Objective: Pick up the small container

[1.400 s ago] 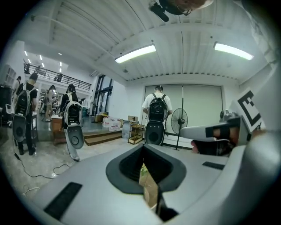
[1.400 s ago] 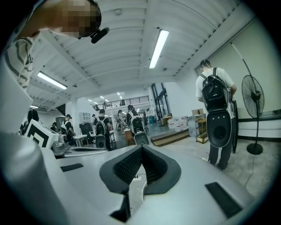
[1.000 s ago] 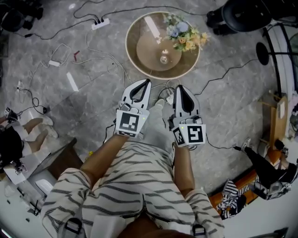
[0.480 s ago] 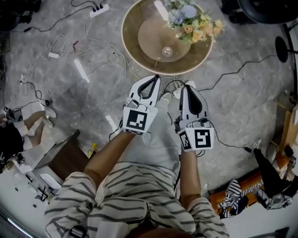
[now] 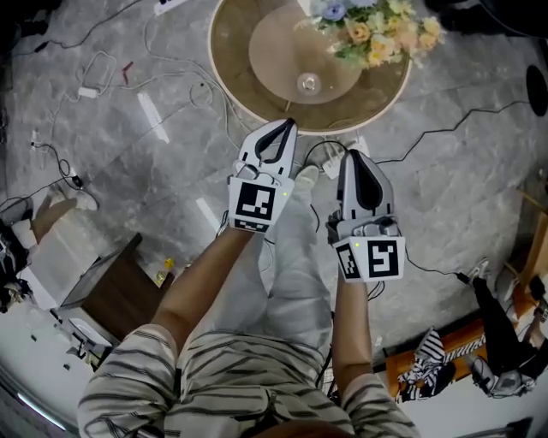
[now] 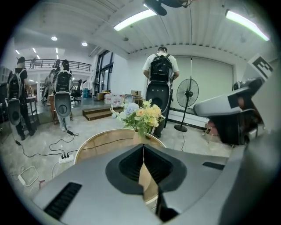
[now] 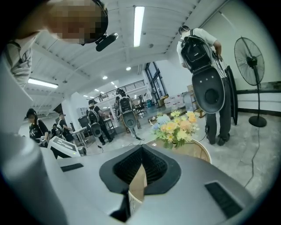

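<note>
The small container (image 5: 308, 83), a little clear round thing, stands on the inner disc of a round wooden table (image 5: 229, 73) ahead of me. A bouquet of flowers (image 5: 377, 26) stands on the same table to its right. My left gripper (image 5: 286, 125) is shut and holds nothing; its tip reaches the table's near rim, short of the container. My right gripper (image 5: 354, 154) is also shut and holds nothing, a little further back beside the left one. In the left gripper view the jaws (image 6: 143, 146) meet in front of the flowers (image 6: 140, 116); the right gripper view (image 7: 141, 147) shows the same.
Cables and a power strip (image 5: 107, 77) trail over the grey floor left of the table. A brown cabinet (image 5: 111, 287) stands at my left. A person with a backpack (image 6: 161, 70) stands beyond the table, and a standing fan (image 6: 188, 94) is beside them.
The table and container have come closer in the head view. Both grippers have moved forward to the table's near edge and stayed shut.
</note>
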The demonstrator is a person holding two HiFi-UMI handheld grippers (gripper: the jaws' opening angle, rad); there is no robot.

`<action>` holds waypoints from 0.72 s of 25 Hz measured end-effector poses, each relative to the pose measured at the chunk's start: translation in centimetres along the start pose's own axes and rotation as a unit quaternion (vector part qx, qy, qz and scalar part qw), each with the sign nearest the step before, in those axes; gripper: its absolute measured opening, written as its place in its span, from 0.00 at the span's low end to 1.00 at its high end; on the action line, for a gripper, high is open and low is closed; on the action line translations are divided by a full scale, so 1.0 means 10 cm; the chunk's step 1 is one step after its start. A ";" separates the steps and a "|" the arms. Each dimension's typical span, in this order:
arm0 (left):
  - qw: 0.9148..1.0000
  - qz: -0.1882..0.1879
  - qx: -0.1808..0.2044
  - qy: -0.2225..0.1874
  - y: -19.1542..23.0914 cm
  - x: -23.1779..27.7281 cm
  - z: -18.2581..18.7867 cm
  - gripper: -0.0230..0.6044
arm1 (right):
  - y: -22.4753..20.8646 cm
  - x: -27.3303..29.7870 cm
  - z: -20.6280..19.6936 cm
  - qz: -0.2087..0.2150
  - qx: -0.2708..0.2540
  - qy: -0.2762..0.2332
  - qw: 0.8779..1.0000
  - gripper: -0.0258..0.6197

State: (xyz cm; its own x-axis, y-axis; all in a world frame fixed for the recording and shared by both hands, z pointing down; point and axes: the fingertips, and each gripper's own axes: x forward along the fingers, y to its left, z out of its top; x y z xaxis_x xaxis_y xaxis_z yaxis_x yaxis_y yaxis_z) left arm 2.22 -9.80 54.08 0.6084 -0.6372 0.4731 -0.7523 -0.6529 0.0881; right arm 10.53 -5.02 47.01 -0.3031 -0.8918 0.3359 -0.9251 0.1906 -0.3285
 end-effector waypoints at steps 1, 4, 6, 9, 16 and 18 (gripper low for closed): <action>1.000 0.000 0.000 0.001 0.00 0.07 -0.06 0.04 | -0.04 0.03 -0.06 -0.002 0.002 0.000 1.000 0.04; 1.000 -0.002 -0.001 0.007 0.02 0.26 -0.26 0.09 | -0.13 0.11 -0.25 -0.007 0.008 0.003 1.000 0.04; 1.000 -0.008 -0.006 0.015 0.03 0.37 -0.39 0.15 | -0.16 0.13 -0.35 -0.007 0.011 0.006 1.000 0.04; 1.000 -0.014 -0.002 0.028 0.06 0.54 -0.56 0.24 | -0.20 0.14 -0.49 -0.005 0.015 0.012 1.000 0.04; 0.999 -0.009 -0.004 0.045 0.15 0.98 -0.84 0.45 | -0.29 0.20 -0.72 -0.006 0.029 0.024 0.999 0.04; 0.999 -0.002 0.006 0.041 0.18 1.09 -0.87 0.51 | -0.31 0.23 -0.76 -0.005 0.031 0.027 0.999 0.04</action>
State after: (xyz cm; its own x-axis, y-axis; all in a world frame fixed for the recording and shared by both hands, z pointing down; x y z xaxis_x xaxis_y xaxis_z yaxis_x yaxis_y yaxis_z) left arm 5.26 -14.34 67.03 0.5877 -0.5995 0.5432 -0.7470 -0.6601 0.0797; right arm 10.96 -4.55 55.51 -0.3073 -0.8694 0.3869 -0.9130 0.1546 -0.3776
